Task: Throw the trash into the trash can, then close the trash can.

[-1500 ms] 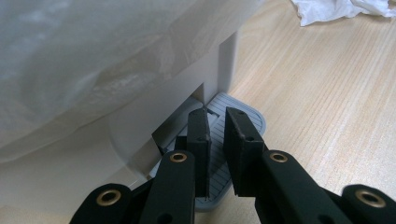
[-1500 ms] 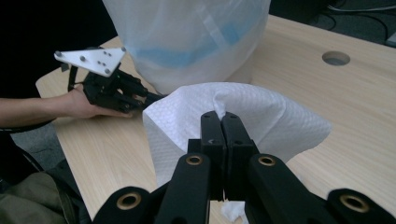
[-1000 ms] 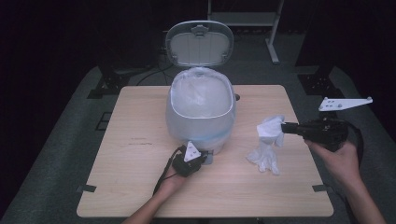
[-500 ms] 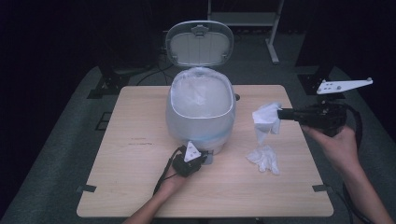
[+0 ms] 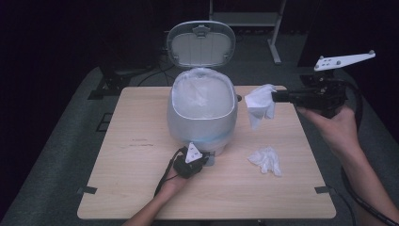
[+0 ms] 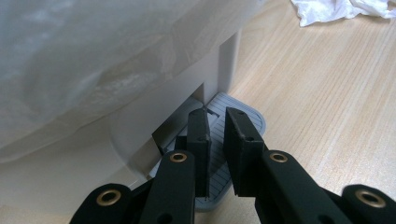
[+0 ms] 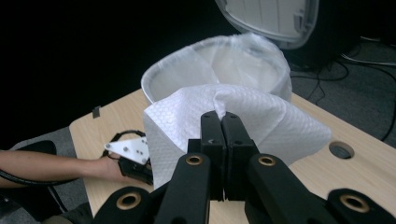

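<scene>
While lid [image 5: 201,44] stands raised at twelve o'clock, lined bin [image 5: 202,115] gapes open at centre of surface [image 5: 127,179], ready to receive. Left tool [image 6: 215,135], jaws slightly parted and gripping nothing, presses on pedal [image 6: 243,116] at bin's six o'clock. Right tool [image 7: 222,122], clamped tight on tissue [image 5: 259,102], hangs at three o'clock, not yet over opening. Second crumpled tissue [image 5: 266,160] lies at four o'clock, awaiting pickup. Roughly halfway, judging by that.
</scene>
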`<state>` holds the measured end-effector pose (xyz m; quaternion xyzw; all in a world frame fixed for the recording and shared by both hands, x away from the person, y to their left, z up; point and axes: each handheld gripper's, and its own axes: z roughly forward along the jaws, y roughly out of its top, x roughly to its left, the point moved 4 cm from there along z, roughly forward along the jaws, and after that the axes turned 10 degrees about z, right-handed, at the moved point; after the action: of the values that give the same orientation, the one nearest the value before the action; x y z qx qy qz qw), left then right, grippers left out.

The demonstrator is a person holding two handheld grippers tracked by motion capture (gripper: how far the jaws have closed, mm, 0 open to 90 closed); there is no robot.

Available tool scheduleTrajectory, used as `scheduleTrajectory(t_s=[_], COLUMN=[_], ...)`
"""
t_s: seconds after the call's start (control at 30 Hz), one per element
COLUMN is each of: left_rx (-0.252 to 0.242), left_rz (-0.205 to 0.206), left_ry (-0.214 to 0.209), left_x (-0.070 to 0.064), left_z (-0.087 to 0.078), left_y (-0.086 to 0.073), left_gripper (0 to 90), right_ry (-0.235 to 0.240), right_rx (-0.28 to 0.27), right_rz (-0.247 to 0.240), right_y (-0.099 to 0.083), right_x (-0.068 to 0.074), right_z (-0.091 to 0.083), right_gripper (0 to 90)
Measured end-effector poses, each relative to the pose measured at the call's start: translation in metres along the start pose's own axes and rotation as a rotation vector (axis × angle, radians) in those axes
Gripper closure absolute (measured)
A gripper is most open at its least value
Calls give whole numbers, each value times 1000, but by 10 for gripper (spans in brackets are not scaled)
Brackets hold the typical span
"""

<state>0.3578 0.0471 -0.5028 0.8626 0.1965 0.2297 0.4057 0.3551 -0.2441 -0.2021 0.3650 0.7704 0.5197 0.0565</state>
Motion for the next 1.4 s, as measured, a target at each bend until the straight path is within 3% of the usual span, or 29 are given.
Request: scheduleTrajectory(t_s=[0.7, 1.4], left_rx=[2, 2], left_rz=[-2, -3], left_ry=[-1, 0], left_x=[0, 0], left_z=[0, 0], left_y=[0, 0], left_gripper=[805, 804], right_ry=[42, 58], right_rx=[4, 27], right_rz=[-58, -63], right_y=[52, 72], right_x=[26, 31], right_z=[34, 71], right_gripper=[886, 886])
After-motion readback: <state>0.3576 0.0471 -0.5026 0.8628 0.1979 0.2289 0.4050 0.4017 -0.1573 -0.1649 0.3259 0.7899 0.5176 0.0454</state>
